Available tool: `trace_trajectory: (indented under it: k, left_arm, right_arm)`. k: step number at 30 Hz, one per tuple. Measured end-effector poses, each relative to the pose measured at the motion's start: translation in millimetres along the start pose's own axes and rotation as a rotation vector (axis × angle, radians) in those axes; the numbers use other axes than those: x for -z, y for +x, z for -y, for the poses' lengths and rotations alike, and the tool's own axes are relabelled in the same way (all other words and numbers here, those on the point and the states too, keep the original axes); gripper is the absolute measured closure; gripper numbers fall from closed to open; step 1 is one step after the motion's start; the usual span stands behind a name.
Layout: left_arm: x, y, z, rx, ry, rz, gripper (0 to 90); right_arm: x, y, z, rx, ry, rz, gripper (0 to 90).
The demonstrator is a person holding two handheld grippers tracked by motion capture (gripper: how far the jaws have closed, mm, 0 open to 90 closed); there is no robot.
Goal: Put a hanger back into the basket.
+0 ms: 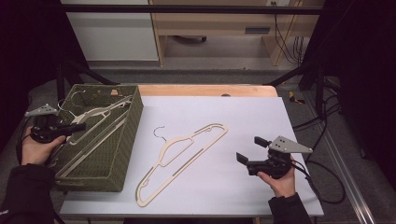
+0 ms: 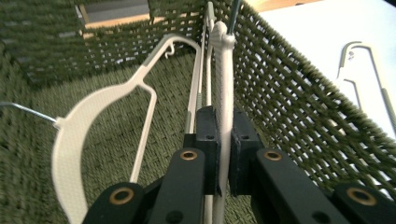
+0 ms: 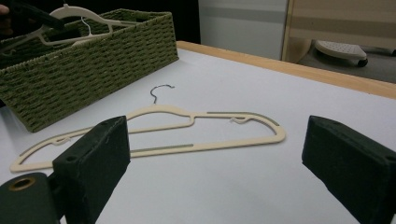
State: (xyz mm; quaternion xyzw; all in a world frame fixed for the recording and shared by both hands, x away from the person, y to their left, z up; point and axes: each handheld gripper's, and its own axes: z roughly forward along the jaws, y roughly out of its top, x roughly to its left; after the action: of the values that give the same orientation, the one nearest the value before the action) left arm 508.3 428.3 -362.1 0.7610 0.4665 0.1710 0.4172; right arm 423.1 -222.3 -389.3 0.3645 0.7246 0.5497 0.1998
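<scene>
A green woven basket (image 1: 122,154) stands at the table's left with cream hangers in it. My left gripper (image 1: 78,127) reaches over its left wall. In the left gripper view that gripper (image 2: 223,122) is shut on the thin edge of one cream hanger (image 2: 224,65), which stands on edge along the basket wall (image 2: 289,93). A second hanger (image 2: 77,135) leans beside it. Another cream hanger (image 1: 183,155) with a metal hook lies flat on the white table. My right gripper (image 1: 249,149) hovers to its right, open, and the flat hanger (image 3: 187,135) lies beyond the jaws of this gripper (image 3: 219,161).
The white tabletop (image 1: 243,116) has a wooden strip along its far edge. Cables trail off the table's right side (image 1: 322,168). The basket (image 3: 84,60) takes up the left third of the table.
</scene>
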Motion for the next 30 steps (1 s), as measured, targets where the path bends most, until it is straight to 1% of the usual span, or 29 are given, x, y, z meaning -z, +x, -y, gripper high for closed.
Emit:
trace_trajectory:
  k: [4, 5, 7, 8, 9, 10, 11, 12, 13, 14, 15, 18, 19, 21, 22, 23, 24, 25, 27, 28, 30]
  left_arm:
    - [-9.2, -2.2, 4.3, 0.025, 0.02, -0.006, 83.3]
    - [-11.4, -2.9, 5.7, 0.041, 0.012, -0.015, 83.0]
    - [-12.0, -1.7, 7.7, 0.058, 0.014, -0.05, 82.7]
    - [-12.0, -1.0, 8.3, 0.057, 0.021, -0.071, 82.6]
    - [-12.1, -0.9, 8.6, 0.056, 0.037, -0.098, 82.3]
    - [-12.5, -0.9, 8.9, 0.046, 0.06, -0.13, 81.8]
    - [-13.4, 0.2, 10.6, 0.025, 0.095, -0.182, 80.8]
    - [-13.4, 0.2, 10.6, 0.025, 0.095, -0.182, 76.3]
    - [-13.7, 1.7, 12.5, 0.019, 0.106, -0.2, 76.3]
    - [-13.9, 2.9, 14.2, 0.024, 0.105, -0.208, 74.5]
    - [-13.6, 5.7, 17.7, 0.046, 0.108, -0.226, 73.2]
    - [-13.3, 10.0, 22.3, 0.059, 0.127, -0.269, 66.1]
    - [-13.1, 11.7, 23.5, 0.058, 0.143, -0.284, 63.0]
    - [-14.5, 13.3, 25.9, 0.081, 0.157, -0.312, 57.4]
    - [-14.5, 13.3, 25.9, 0.081, 0.157, -0.312, 55.4]
    - [-14.5, 14.9, 28.6, 0.081, 0.177, -0.321, 54.7]
    - [-15.1, 14.7, 30.0, 0.094, 0.169, -0.33, 53.7]
    - [-14.3, 14.9, 31.2, 0.089, 0.181, -0.332, 51.9]
    - [-14.2, 14.7, 32.6, 0.09, 0.176, -0.339, 50.9]
    - [-12.0, 15.2, 34.2, 0.084, 0.181, -0.341, 49.4]
    - [-9.5, 14.8, 34.9, 0.091, 0.181, -0.352, 47.6]
  right_arm:
    - [-0.5, 0.3, 0.3, -0.001, 0.003, -0.003, 8.4]
    - [-0.5, 0.4, 0.2, -0.002, 0.003, -0.004, 8.5]
    - [0.0, 0.2, 0.0, -0.002, 0.001, -0.001, 8.5]
    - [0.3, 0.1, -0.1, -0.002, -0.002, -0.003, 8.5]
    - [0.9, -0.3, -0.1, 0.001, 0.0, -0.005, 8.5]
    - [1.0, -0.3, -0.2, 0.0, 0.0, -0.005, 8.5]
    - [1.0, -0.2, -0.2, -0.002, 0.0, -0.005, 8.5]
    - [1.0, -0.2, -0.2, -0.002, 0.0, -0.005, 8.5]
    - [0.1, 0.0, -0.2, -0.003, -0.004, -0.003, 8.5]
    - [-0.1, 0.1, 0.0, -0.003, -0.001, -0.003, 8.5]
    - [-0.8, 0.3, 0.3, -0.003, 0.002, -0.006, 8.5]
    - [-2.2, 0.4, 0.8, -0.002, 0.006, -0.004, 8.5]
    - [-2.9, 0.6, 1.1, -0.002, 0.007, -0.006, 8.5]
    - [-4.6, 1.3, 1.8, -0.003, 0.011, -0.008, 8.5]
    - [-4.6, 1.3, 1.8, -0.003, 0.011, -0.008, 8.5]
    - [-5.6, 1.9, 2.3, -0.005, 0.017, -0.012, 8.5]
    - [-6.1, 2.0, 2.5, -0.005, 0.017, -0.011, 8.5]
    - [-6.3, 2.1, 2.6, -0.005, 0.018, -0.011, 8.5]
    - [-6.2, 2.1, 2.6, -0.005, 0.018, -0.011, 8.5]
    - [-6.1, 1.8, 2.5, -0.005, 0.016, -0.012, 8.5]
    - [-5.9, 1.8, 2.4, -0.006, 0.017, -0.013, 8.4]
